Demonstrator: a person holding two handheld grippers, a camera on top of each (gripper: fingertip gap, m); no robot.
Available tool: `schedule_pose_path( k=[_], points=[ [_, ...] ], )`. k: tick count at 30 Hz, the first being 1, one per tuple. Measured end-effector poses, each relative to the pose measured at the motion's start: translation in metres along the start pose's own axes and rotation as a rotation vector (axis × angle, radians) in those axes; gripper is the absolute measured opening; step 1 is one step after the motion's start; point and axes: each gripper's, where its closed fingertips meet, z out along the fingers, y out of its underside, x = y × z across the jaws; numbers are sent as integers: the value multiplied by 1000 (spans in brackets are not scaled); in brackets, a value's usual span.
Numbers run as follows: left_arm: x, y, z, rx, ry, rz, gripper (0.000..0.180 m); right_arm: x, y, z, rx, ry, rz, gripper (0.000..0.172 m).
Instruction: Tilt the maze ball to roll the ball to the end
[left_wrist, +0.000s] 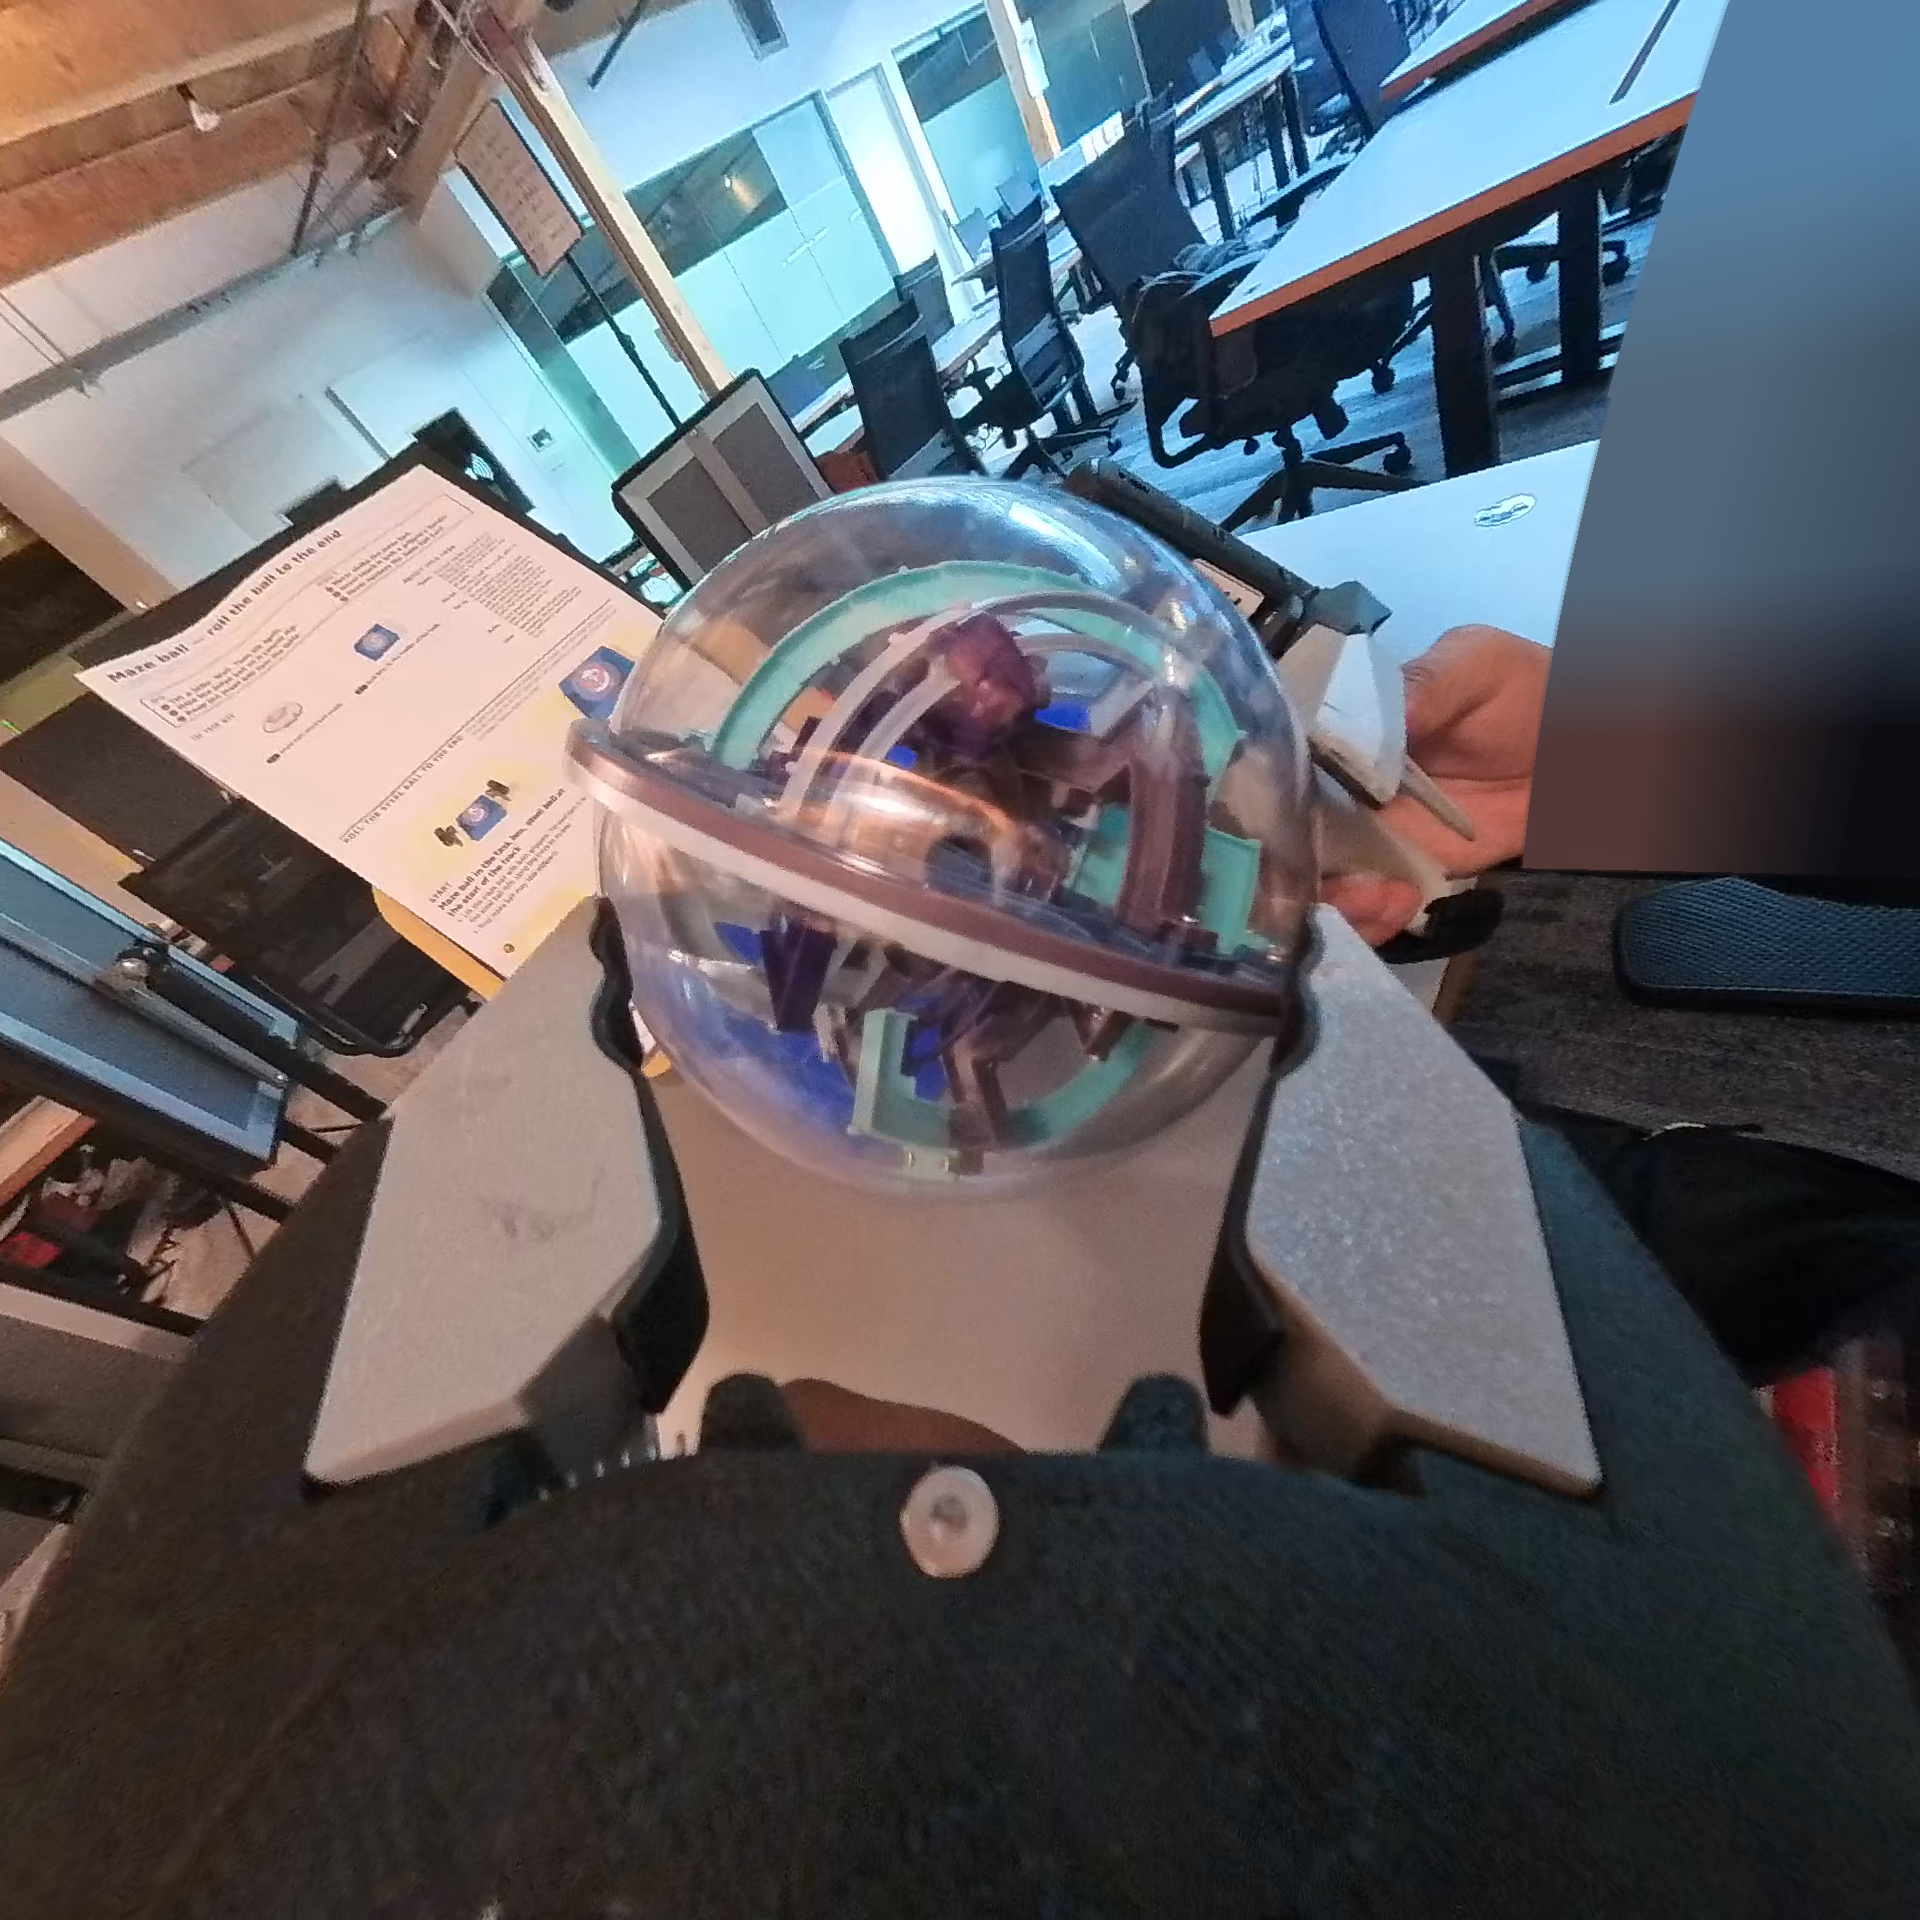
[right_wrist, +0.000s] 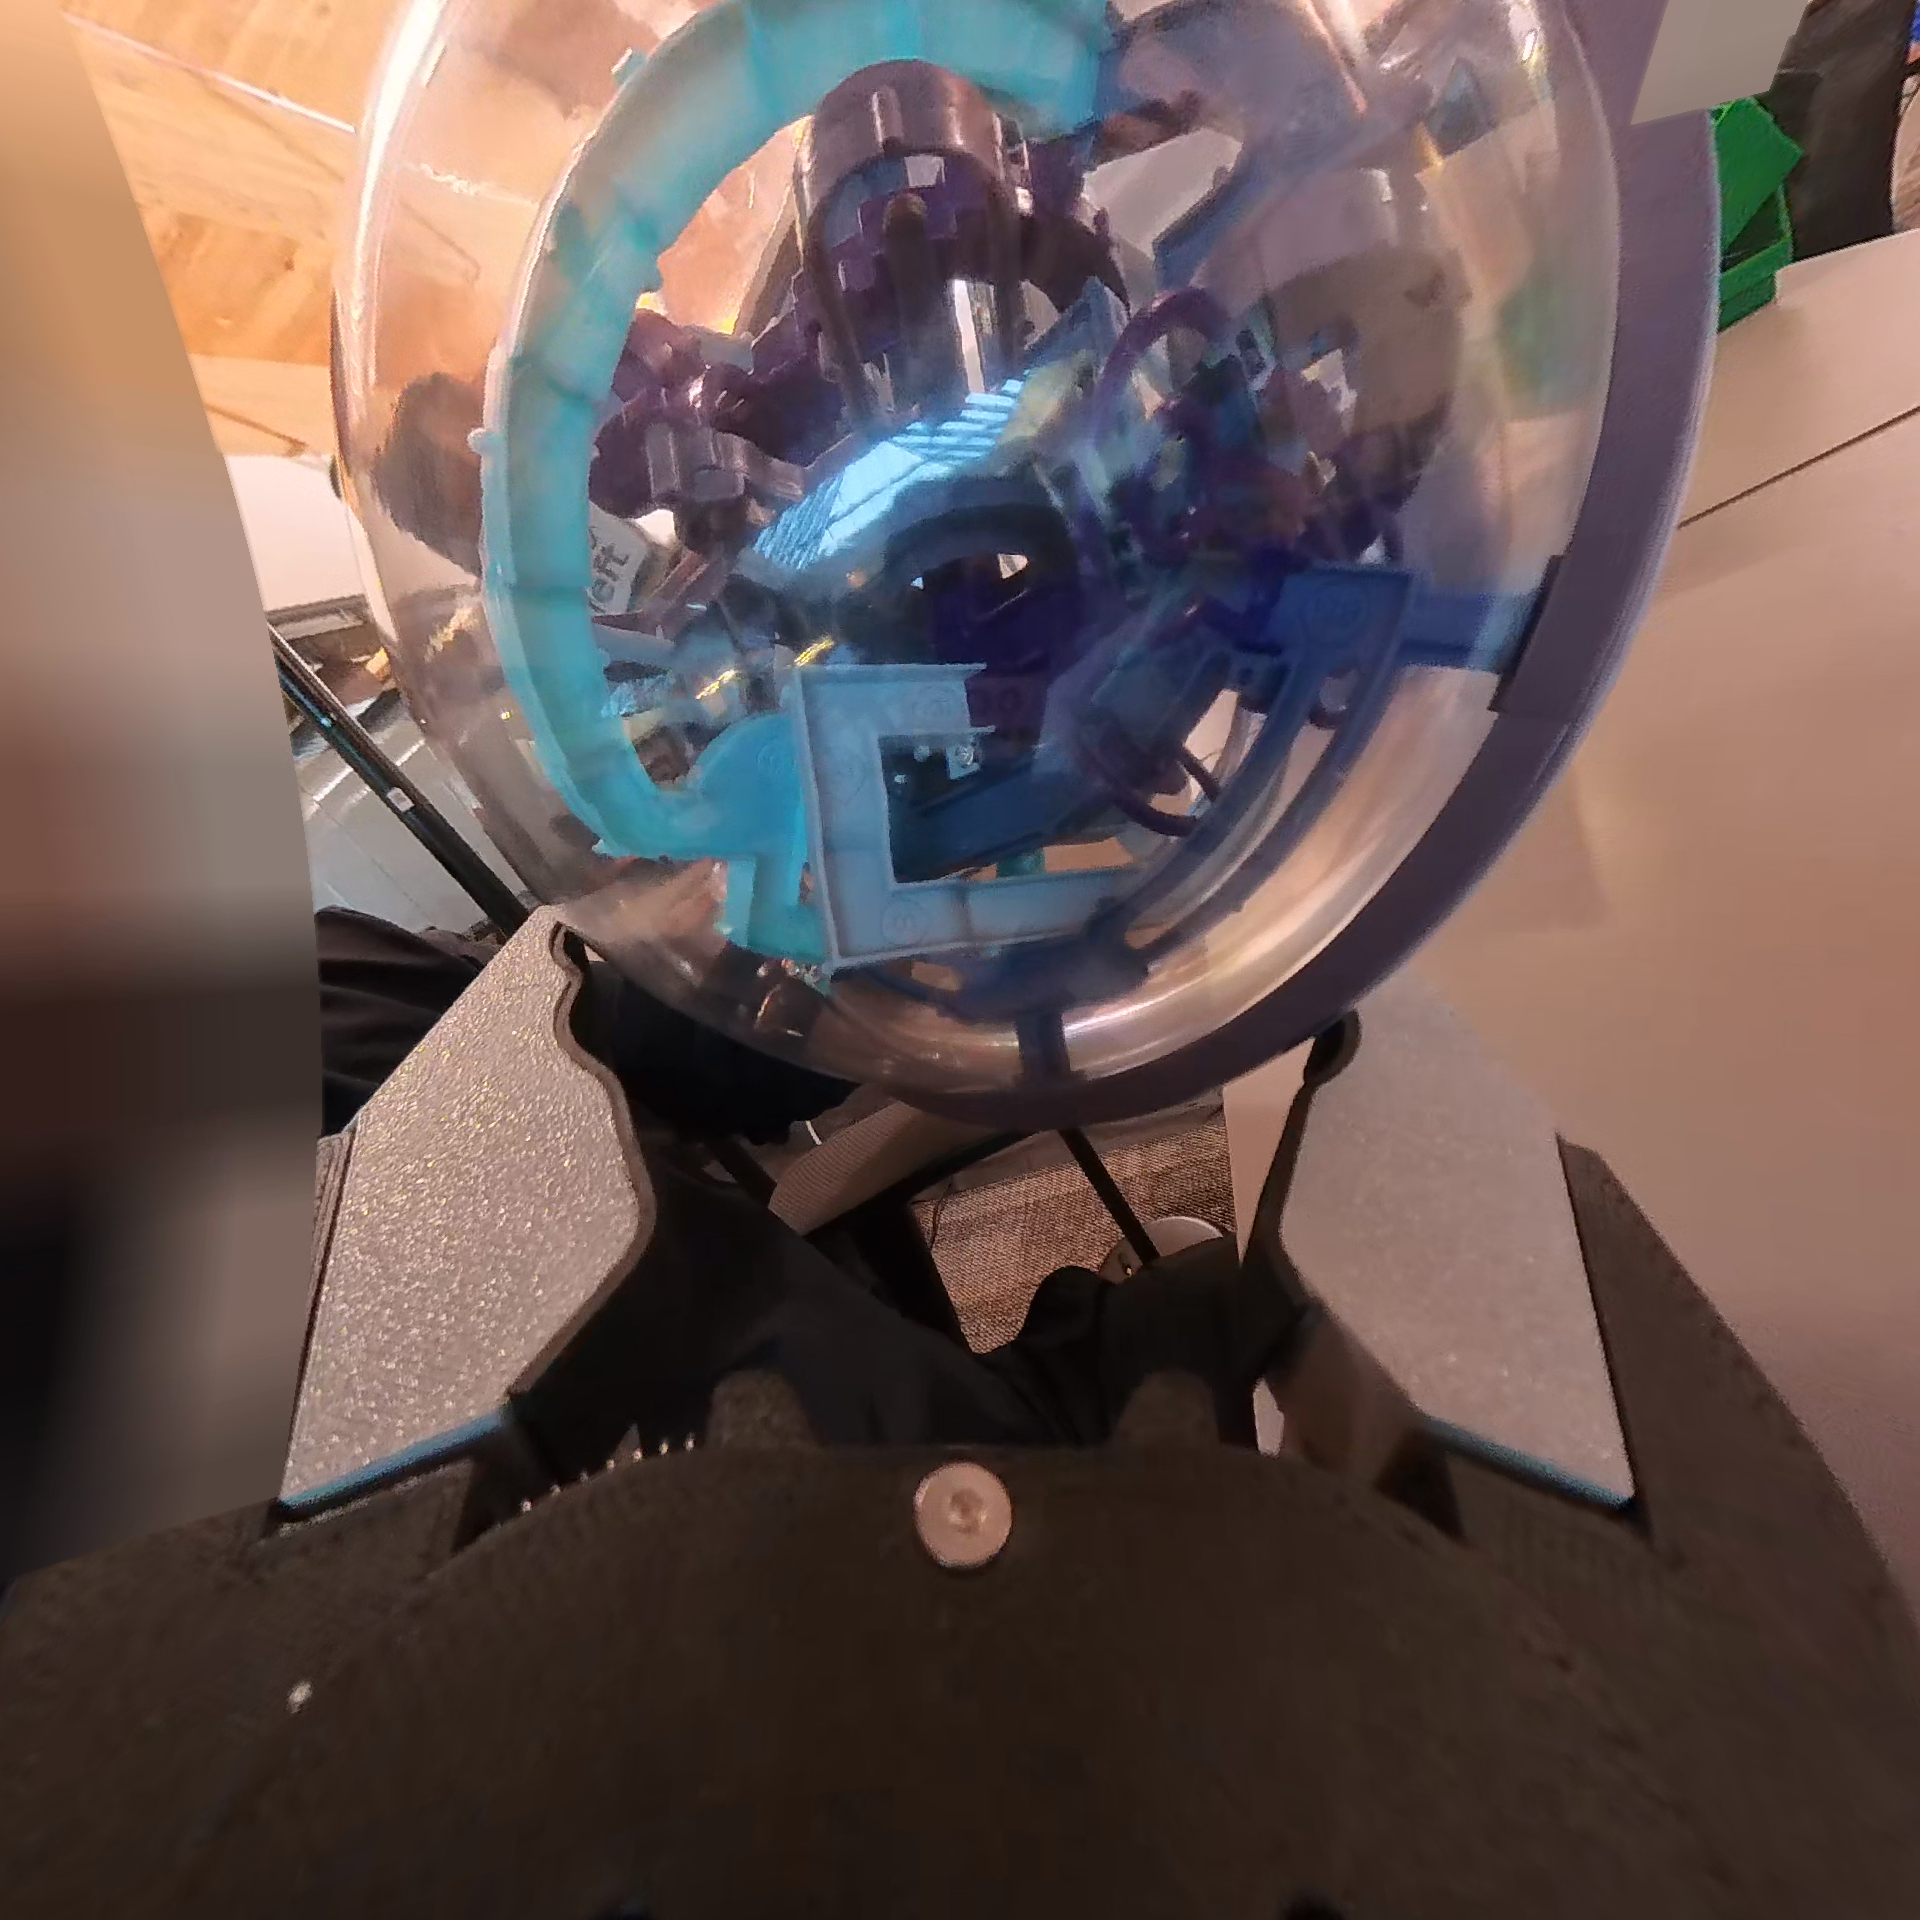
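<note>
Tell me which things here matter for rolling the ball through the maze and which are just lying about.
Part of the job:
- maze ball, clear, held off the table
- left gripper, fingers against its sides
- right gripper, cradling its underside

Just lying about:
- instruction sheet
- office chairs
- desks
- green object
</note>
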Motion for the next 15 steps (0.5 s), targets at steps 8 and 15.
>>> schedule_pose_path(
  k=[8, 15],
  points=[
    [2, 12, 2, -9, -8, -3, 122, 9, 7, -1, -22, 34, -15, 134],
    [3, 27, 2, -28, -11, -24, 122, 18, 16, 0, -49, 53, -5, 134]
  ],
)
